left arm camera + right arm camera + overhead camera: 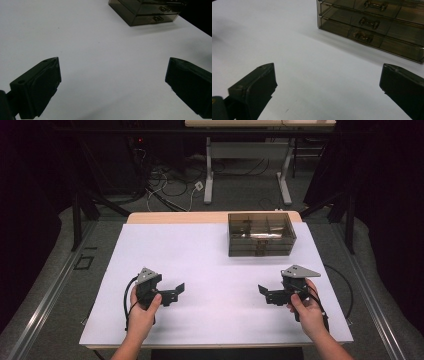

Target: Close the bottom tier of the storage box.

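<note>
A white-topped counter (200,270) is standing in a dim room, with dark frames at both sides and cables lying on the grey floor beyond its far edge.

The right tool (264,291) is hovering low over the near right part of the counter, held in the person's right hand (306,307), its jaws pointing inward toward the middle. In the right gripper view its jaws are standing wide apart with nothing between them but bare white surface. The left tool (179,289) is sitting opposite in the left hand (142,312), also pointing inward; in the left gripper view its jaws are likewise spread wide and gripping nothing.

The smoked transparent drawer box (261,234) is resting on the far right part of the counter, well apart from both tools, with its long side running across the counter. Its drawer fronts and their small handles (369,22) are facing the person. It is lying ahead of the right tool and a little inward, so the right hand looks the nearer one; the left tool would be reaching diagonally across the counter. Any coming move seems to call for going forward to those handles.
</note>
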`<state>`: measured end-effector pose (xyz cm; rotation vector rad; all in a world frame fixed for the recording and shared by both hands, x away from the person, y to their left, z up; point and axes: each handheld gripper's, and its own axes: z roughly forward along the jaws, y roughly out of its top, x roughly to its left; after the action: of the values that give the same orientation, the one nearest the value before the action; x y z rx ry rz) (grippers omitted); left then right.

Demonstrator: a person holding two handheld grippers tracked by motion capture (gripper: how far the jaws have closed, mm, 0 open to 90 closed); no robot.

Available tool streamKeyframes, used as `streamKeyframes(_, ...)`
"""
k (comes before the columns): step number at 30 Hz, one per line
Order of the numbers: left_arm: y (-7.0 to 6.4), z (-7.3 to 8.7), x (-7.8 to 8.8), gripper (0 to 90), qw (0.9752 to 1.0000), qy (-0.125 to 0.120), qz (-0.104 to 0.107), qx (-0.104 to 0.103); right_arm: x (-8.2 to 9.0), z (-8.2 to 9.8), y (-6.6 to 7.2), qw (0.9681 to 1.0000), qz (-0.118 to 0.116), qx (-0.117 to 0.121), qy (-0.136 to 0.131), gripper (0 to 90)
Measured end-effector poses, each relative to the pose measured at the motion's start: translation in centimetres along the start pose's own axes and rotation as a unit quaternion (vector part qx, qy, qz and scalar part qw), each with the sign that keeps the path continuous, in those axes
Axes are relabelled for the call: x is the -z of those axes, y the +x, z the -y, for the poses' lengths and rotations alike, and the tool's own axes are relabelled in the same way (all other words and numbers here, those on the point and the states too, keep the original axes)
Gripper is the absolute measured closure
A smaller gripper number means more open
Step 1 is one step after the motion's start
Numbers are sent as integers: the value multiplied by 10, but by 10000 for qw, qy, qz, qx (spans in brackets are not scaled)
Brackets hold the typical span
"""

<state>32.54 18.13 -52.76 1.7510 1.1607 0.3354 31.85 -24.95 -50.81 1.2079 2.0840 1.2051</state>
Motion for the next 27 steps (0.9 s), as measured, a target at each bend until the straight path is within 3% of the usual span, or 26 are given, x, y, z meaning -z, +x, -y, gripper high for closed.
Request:
streamKeyframes(7, 9, 7, 12, 5, 9998, -63, -177, -35, 3, 9, -3, 9999, 65, 149, 28, 0)
streamKeyframes(13, 20, 16, 18, 5, 9995, -88, -287, 106, 1, 17, -8, 9999, 109, 28, 88, 0)
streamKeyframes(23, 25, 19, 23, 6, 9995, -105, -307, -23, -1, 29, -20, 9998, 117, -187, -17, 0)
streamKeyframes(27, 28, 21, 23, 7, 9996, -107, -268, 42, 0, 32, -25, 9996, 96, -249, -44, 0)
